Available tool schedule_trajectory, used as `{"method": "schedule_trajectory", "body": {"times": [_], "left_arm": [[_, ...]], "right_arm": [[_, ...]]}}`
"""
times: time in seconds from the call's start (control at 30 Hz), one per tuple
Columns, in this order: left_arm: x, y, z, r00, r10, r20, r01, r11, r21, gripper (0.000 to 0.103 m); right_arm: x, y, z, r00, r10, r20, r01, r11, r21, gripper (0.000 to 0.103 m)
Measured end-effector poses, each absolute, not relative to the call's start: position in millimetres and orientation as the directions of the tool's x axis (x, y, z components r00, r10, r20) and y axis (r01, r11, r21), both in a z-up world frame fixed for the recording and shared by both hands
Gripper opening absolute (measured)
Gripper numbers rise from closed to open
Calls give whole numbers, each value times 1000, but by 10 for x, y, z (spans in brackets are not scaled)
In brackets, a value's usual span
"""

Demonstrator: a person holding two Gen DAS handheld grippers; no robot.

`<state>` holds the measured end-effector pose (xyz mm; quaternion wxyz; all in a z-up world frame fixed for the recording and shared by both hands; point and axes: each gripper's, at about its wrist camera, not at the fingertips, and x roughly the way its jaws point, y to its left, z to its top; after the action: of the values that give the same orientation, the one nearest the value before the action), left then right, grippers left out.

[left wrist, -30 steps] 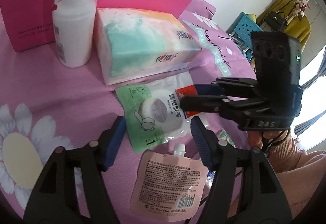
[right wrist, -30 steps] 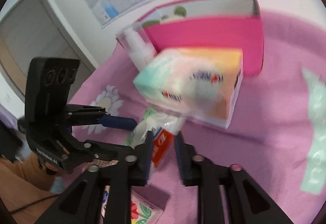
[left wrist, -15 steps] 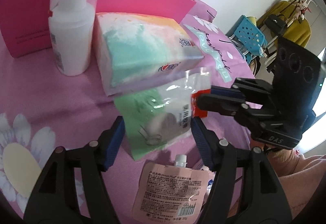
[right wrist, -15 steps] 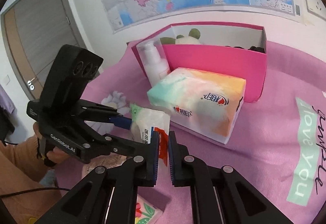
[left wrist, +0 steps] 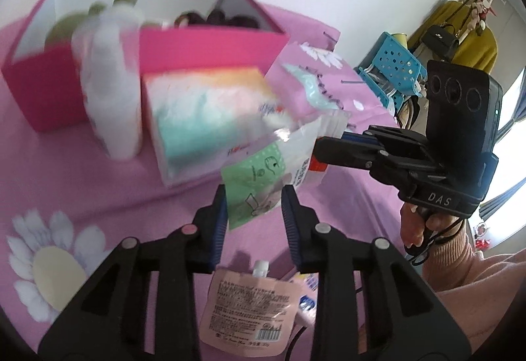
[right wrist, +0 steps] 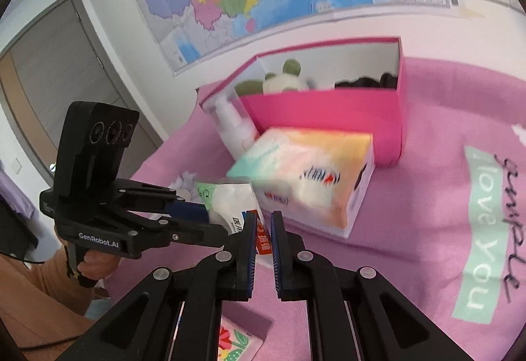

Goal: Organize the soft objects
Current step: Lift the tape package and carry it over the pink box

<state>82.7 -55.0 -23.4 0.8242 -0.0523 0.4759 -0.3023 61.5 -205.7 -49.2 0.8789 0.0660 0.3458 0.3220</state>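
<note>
A clear packet of medical tape with a green end (left wrist: 259, 183) hangs in the air above the pink cloth. My right gripper (right wrist: 263, 223) is shut on the packet's red corner (right wrist: 263, 241); in the left wrist view the right gripper (left wrist: 317, 147) comes in from the right. My left gripper (left wrist: 254, 196) has its jaws closing on the green end, and both blue pads touch the packet's sides. A pastel tissue pack (left wrist: 210, 118) lies behind, in front of the pink box (right wrist: 328, 108). A plush panda (right wrist: 286, 81) sits in that box.
A white pump bottle (left wrist: 111, 98) stands left of the tissue pack, against the box. A pink spout pouch (left wrist: 250, 305) lies under my left gripper, and a small floral pack (right wrist: 236, 341) under my right. A person's hand (left wrist: 417, 229) holds the right gripper.
The right gripper shut on the packet's red corner and lifted it off the cloth. The left jaws narrowed around its green end. Both grippers rose.
</note>
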Motion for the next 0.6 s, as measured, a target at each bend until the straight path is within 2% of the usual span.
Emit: {"method": "schedule_trajectory", "body": {"times": [0.37,0.6], "left_arm": [[1216,-762,398,459,-503,-732,485,832,-268,34],[1578,-867,575,492,-465,-736,457,858,-236,34]], "right_arm": [[863,-2254,104,631,603,-488,-520,796,311,8],[1205,-2390,334,665,596,-450,-499,803,325,8]]}}
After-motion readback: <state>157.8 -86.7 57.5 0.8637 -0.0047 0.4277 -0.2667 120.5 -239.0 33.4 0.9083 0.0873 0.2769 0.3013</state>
